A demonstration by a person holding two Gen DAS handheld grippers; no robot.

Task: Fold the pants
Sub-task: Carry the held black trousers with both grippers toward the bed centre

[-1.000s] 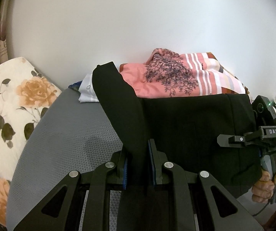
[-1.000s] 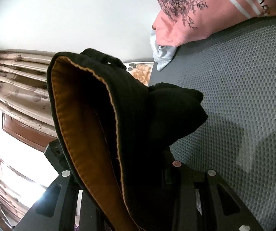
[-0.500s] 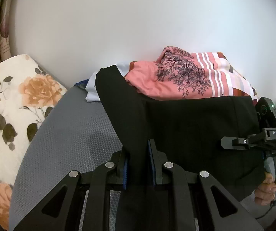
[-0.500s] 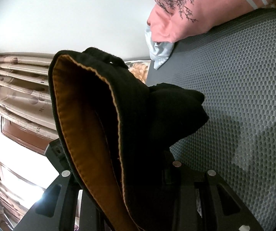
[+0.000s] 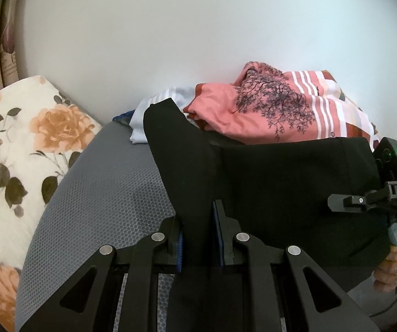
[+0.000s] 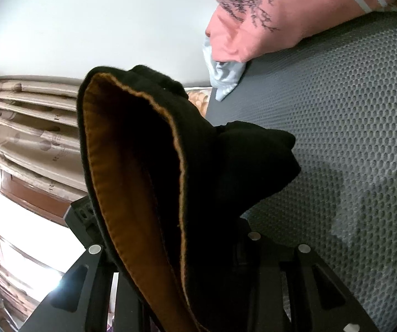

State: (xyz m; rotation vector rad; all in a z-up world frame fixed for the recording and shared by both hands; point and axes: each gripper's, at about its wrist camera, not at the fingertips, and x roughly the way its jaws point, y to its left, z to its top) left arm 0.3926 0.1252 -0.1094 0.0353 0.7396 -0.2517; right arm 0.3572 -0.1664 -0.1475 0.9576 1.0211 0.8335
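The left claw [image 5: 197, 235] pinches a black fold of the pants [image 5: 281, 182]; the right claw [image 6: 198, 249] clamps the waistband, tan lining showing. The pants hang stretched between them above the grey mat [image 5: 101, 179]. This looks like the carry before laying down. Next comes lowering flat. Open mat lies at 9 o'clock; the pink clothes pile [image 5: 267, 110] crowds 12 o'clock.

Matt black cloth pants [image 5: 281, 182] hang over grey honeycomb-textured mattress [image 5: 101, 193]; tool [image 5: 198, 235] plastic.
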